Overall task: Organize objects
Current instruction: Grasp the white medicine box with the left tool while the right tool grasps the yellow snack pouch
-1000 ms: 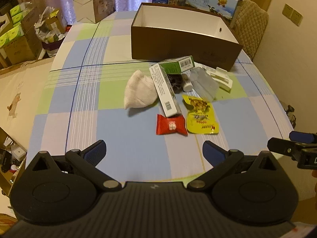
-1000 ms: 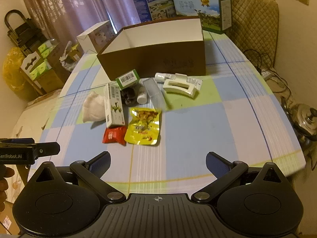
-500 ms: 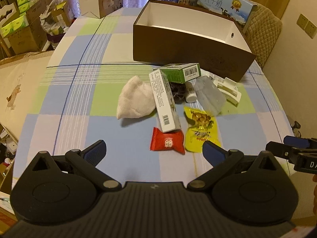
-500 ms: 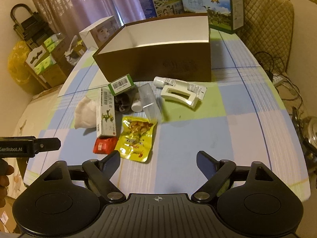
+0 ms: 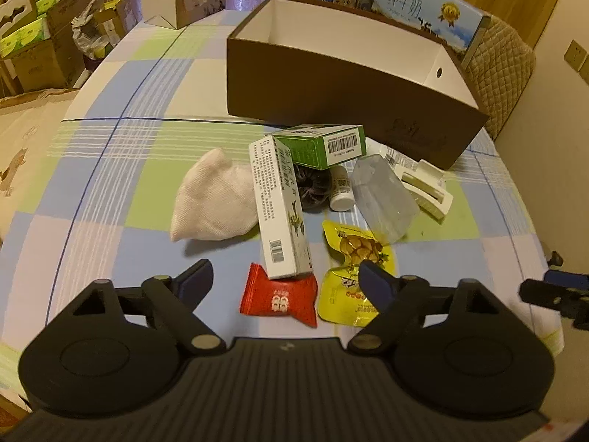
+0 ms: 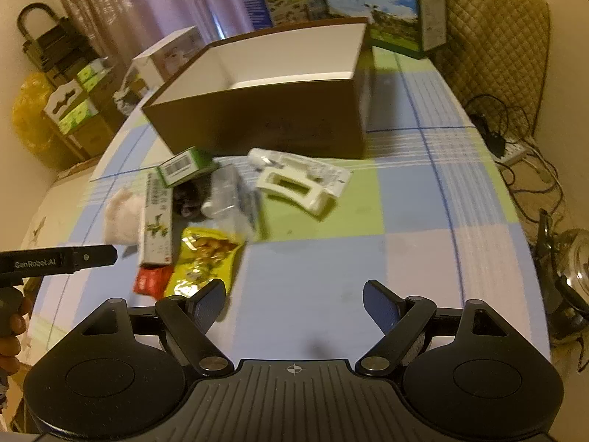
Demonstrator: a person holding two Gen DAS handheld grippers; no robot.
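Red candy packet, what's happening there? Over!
Left gripper jaws closing, nothing held. Right gripper open, empty. Red candy packet on tablecloth, long white box overlapping its top edge.

Both wrist views tilt down, near the table (image 5: 110, 169) — sharing the brown box (image 5: 331, 88) and clutter.

A loose heap of small goods lies on the checked tablecloth before an open, empty brown box (image 5: 342, 84): a white cloth pouch (image 5: 213, 202), a long white carton (image 5: 279, 206) overlapping a red sachet (image 5: 279, 296), a green carton (image 5: 324, 145), a yellow snack packet (image 5: 353, 280), a clear cup (image 5: 383, 199) on its side and a white clip (image 5: 427, 189).
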